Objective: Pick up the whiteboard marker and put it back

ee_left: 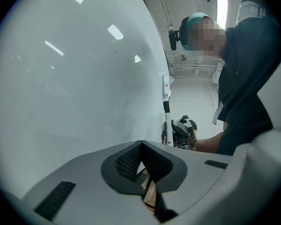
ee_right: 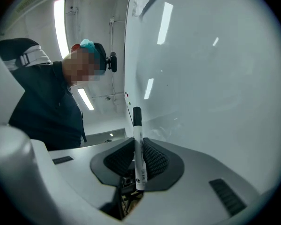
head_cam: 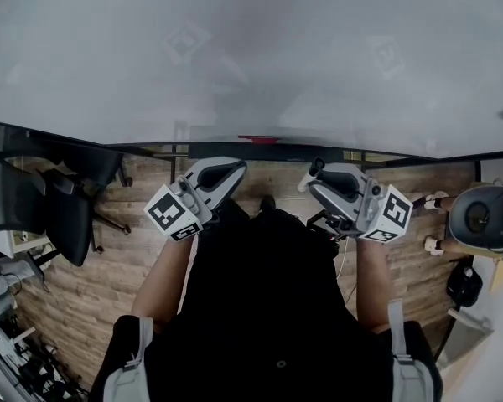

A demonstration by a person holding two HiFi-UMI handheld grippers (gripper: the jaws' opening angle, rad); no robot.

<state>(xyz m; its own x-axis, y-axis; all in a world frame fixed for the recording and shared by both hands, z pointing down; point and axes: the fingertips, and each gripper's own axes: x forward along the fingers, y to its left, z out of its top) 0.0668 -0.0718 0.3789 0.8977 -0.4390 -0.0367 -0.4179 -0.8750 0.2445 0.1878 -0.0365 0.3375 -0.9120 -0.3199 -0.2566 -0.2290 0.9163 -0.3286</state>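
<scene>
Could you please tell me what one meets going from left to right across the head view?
Black office chairs → left tongs → small red item on the board's ledge → right tongs, shut on the whiteboard marker → round grey object.

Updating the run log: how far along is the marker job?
Done: the pickup. The whiteboard marker stands clamped between the right gripper's jaws. In hand: it is held beside the whiteboard. Left to do: probably setting it on the ledge under the board and opening the jaws. The left gripper is shut, with nothing in it.
</scene>
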